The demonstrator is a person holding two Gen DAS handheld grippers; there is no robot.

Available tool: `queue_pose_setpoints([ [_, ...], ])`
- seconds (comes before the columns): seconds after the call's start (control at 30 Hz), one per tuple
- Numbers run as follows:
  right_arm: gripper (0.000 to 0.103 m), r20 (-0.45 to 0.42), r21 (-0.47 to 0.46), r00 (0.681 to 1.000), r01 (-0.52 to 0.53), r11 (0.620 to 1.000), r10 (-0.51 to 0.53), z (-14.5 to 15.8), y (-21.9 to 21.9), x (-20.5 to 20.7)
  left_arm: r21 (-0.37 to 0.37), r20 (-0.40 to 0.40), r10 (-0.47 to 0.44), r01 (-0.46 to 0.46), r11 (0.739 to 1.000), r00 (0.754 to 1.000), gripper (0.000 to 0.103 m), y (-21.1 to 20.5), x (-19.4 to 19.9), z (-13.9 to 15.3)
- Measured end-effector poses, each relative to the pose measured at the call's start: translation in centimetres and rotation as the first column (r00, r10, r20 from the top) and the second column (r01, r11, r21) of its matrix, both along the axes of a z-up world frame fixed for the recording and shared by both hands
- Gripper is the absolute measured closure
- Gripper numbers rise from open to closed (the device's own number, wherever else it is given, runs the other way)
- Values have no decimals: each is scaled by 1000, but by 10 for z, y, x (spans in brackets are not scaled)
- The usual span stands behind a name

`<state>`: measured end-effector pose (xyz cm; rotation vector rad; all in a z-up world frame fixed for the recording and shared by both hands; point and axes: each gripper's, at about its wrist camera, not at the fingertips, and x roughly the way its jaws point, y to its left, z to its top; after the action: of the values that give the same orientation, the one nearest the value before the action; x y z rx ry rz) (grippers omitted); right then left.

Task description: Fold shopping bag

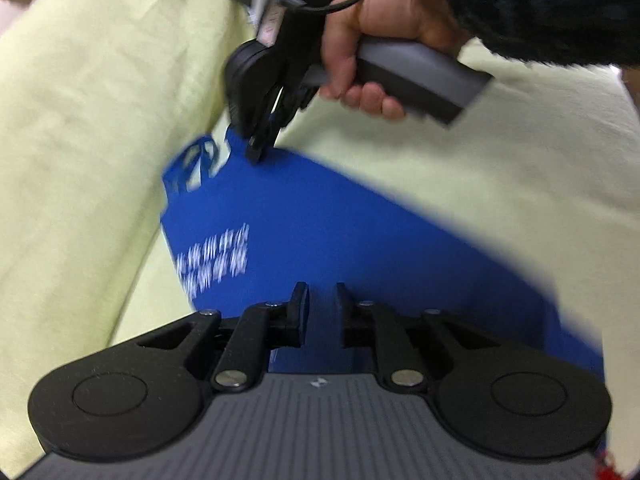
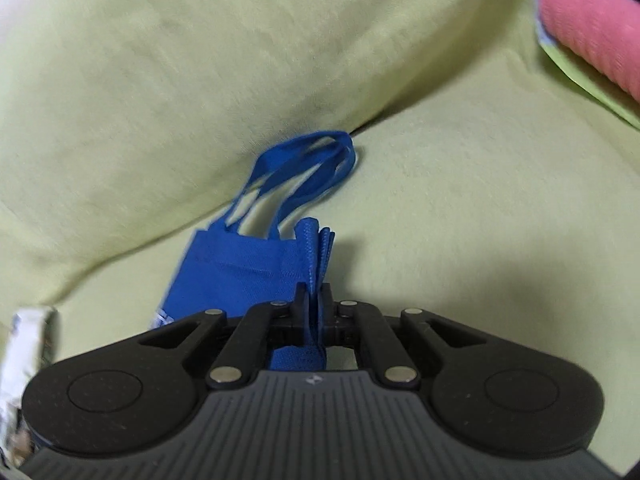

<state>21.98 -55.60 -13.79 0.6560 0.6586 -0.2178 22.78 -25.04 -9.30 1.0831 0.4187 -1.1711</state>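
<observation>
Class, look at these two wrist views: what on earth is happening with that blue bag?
A person holding a gripper in each hand is folding a blue fabric shopping bag on a pale yellow-green cloth surface. The right gripper is shut on the bag's top edge near its looped blue handles. The left gripper sits over the opposite end, with blue fabric between its fingers; the grip is unclear.

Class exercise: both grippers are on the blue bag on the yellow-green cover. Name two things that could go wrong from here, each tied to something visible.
1. The right gripper pinches only a bunched edge of the bag near the top; thin fabric could slip out if pulled.
2. The handles lie loose against the cushion seam; they may snag or get folded in crooked.
</observation>
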Motion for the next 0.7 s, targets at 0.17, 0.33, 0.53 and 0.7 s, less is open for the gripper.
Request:
queue_pose_setpoints([
  [0.17, 98, -13, -123, 999, -41, 992, 39, -3, 14, 5, 21, -161, 7, -4, 1000, 987, 93, 52, 32, 0],
  [0.33, 80, -46, -252, 998, -45, 967, 34, 17, 38, -6, -6, -171, 18, -19, 1000, 985, 103, 60, 30, -5],
  [0.53, 80, -1, -515, 992, -108, 850, 125, 41, 110, -81, -15, -147, 22, -25, 1000, 989, 103, 63, 27, -9],
  [0.7, 94, 6, -589, 969, -194, 784, 245, 39, 161, -136, -24, -126, 27, -30, 999, 992, 103, 66, 23, -13],
])
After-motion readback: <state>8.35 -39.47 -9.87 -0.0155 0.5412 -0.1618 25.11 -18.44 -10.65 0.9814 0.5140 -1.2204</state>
